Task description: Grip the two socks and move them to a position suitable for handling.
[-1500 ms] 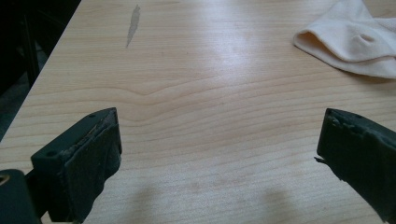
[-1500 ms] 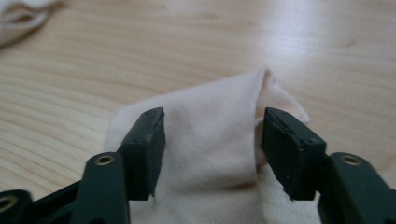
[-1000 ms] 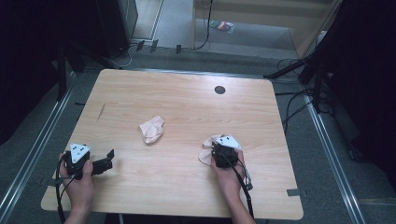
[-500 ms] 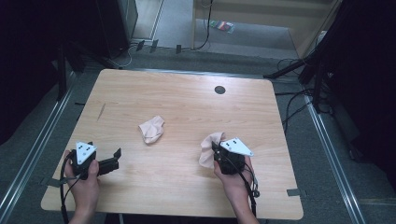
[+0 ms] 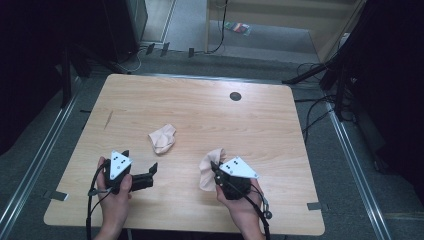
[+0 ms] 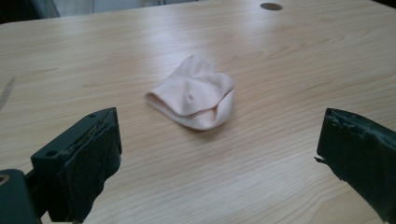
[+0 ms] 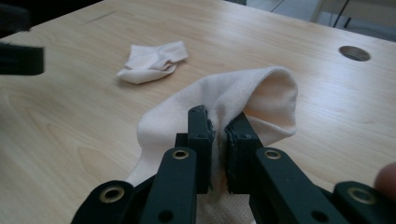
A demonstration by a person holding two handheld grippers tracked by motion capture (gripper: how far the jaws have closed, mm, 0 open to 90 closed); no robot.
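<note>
Dark floor and cables surround a pale wooden table (image 5: 210,115) with a small round hole (image 5: 235,96) near its far edge. On the near right, the right gripper (image 5: 217,173) has its jaws pressed together on a fold of a pale pink sock (image 7: 243,100), which bunches up around the jaws just above the wood. Near the front left, the left gripper (image 5: 140,169) sits with its jaws spread wide and holding nothing, facing a second crumpled sock (image 6: 195,93) that lies flat near the middle of the table, well apart from both grippers.
</note>
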